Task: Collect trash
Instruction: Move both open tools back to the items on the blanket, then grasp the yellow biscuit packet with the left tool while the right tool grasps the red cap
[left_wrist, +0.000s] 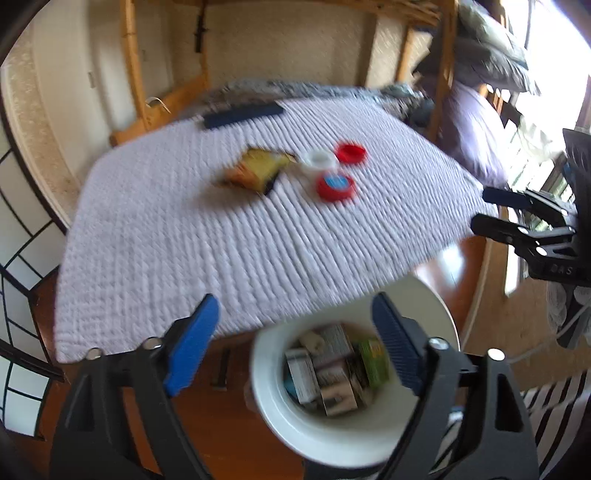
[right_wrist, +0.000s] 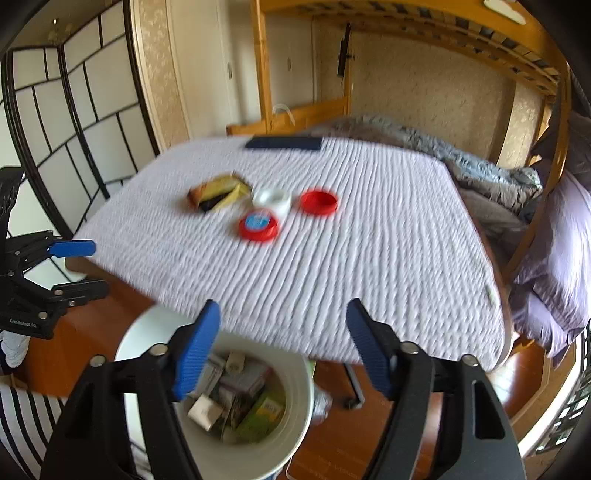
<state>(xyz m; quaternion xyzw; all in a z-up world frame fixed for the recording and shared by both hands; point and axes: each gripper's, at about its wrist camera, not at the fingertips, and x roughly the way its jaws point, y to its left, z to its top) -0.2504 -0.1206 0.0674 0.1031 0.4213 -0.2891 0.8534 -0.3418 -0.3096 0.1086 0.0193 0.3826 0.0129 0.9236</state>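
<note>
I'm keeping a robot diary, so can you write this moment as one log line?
left gripper: open, empty | right gripper: open, empty | bin: holds boxes | table: wrapper, three lids left

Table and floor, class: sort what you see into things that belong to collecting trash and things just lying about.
Belongs to the job:
yellow wrapper
white lid
red lid
red-and-blue lid
white bin

Just lying about:
dark blue flat object
grey blanket
purple pillow
</note>
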